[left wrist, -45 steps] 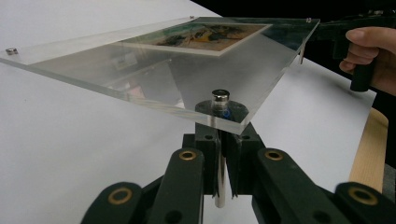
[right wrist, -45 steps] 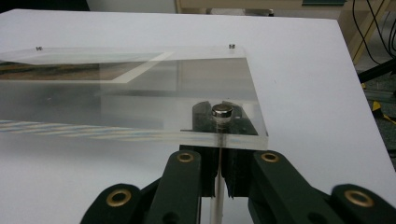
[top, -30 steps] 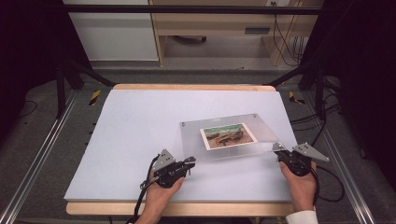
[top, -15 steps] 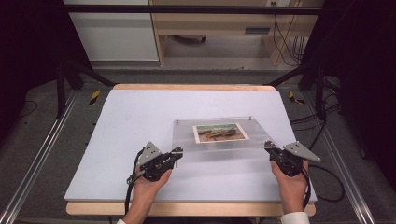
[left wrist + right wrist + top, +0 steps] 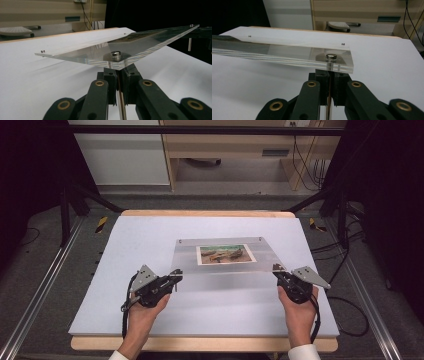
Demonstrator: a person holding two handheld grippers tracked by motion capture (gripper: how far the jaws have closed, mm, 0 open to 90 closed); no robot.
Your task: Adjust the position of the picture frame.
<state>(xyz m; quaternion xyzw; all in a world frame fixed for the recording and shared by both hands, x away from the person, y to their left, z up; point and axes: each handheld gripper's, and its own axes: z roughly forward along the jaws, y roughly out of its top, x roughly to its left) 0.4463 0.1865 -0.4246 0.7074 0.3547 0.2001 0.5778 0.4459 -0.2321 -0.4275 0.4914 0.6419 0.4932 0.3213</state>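
Observation:
A clear acrylic picture frame (image 5: 220, 272) with a brownish landscape photo (image 5: 225, 254) in it hangs level a little above the white table top (image 5: 135, 240). My left gripper (image 5: 177, 276) is shut at the frame's near left corner. My right gripper (image 5: 276, 270) is shut at its near right corner. In the left gripper view the jaws of the left gripper (image 5: 117, 71) meet under the plate (image 5: 100, 51), just below a metal stud (image 5: 115, 54). In the right gripper view the right gripper (image 5: 329, 72) is likewise shut beneath the frame (image 5: 274, 53) under a corner stud (image 5: 331, 57).
The white sheet lies on a wooden table whose edge (image 5: 200, 343) shows at the front. Metal rails (image 5: 40, 290) run along both sides. A cabinet and desk (image 5: 225, 145) stand beyond the far edge, with cables (image 5: 350, 305) on the floor at right.
Both grippers have carried the frame to the left and slightly away from the person. It has turned from skewed to square with the table.

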